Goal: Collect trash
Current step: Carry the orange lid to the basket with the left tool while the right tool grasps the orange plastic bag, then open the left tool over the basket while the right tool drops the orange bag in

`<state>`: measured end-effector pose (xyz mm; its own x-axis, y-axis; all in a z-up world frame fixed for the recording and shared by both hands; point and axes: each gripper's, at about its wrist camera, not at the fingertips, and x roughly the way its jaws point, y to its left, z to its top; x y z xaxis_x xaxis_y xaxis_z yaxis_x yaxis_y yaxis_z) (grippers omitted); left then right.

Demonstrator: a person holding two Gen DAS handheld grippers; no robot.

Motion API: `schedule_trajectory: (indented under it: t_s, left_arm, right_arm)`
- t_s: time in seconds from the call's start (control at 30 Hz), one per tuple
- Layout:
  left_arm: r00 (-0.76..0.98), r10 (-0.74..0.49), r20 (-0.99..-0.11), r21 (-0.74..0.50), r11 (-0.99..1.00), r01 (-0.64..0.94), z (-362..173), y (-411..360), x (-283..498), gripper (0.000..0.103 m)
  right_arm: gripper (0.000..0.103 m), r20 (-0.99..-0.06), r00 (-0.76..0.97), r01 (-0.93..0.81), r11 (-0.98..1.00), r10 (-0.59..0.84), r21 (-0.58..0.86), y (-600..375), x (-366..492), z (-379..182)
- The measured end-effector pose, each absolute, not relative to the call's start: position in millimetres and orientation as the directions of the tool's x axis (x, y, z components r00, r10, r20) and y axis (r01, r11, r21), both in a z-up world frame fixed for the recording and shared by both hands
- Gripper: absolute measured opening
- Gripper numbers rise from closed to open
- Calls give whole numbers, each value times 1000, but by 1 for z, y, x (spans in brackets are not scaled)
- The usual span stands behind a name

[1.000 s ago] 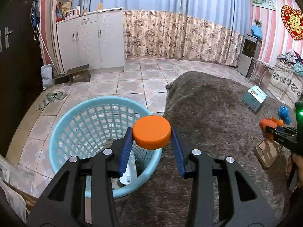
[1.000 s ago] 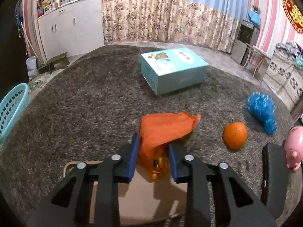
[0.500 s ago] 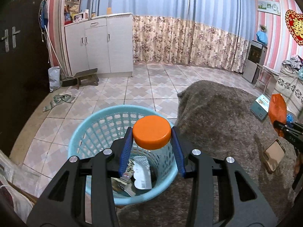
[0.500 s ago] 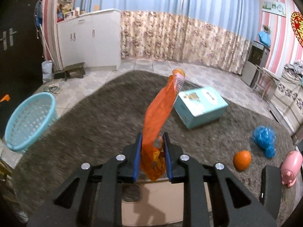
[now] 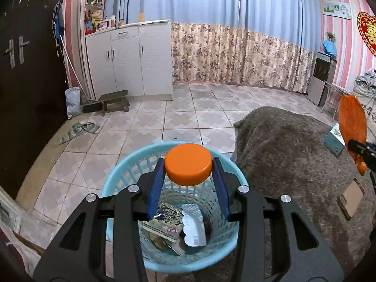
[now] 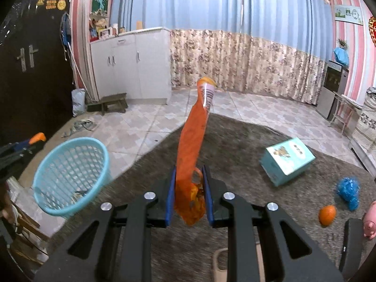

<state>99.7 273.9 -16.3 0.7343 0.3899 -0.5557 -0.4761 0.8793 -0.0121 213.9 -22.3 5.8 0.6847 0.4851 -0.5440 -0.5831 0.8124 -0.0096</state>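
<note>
Orange cap [image 5: 187,164] is clamped in left gripper [image 5: 188,183] directly above basket [image 5: 122,171], orange wrapper [image 6: 190,155] is pinched in right gripper [image 6: 189,197]; cap should be released only once centred over the opening.

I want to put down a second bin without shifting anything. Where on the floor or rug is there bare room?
Free: the tiled floor between the blue basket, the wooden stool and the curtain, and the rug stretch between the basket and the teal box. Crowded: the rug's right end, with box, blue bag and orange.
</note>
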Motion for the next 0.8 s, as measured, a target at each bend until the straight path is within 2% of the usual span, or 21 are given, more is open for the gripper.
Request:
schedule_trajectory:
  t_s: [0.5,0.63,0.8]
  left_arm:
    - [731,390,-560,18,888,-459,-30,308,117,41]
    - [729,398,-557,7,880,-475,-28,315,117,66]
    - [710,450,-542,37,857,-515,-29,323,107,77]
  right_arm:
    - [22,-554,624,-647,762,551,31,39,200,-9]
    - [22,-567,606,-656,754,558,41,53,198,-17]
    - [22,-570,589,-673,738,573,47,71,194,-21]
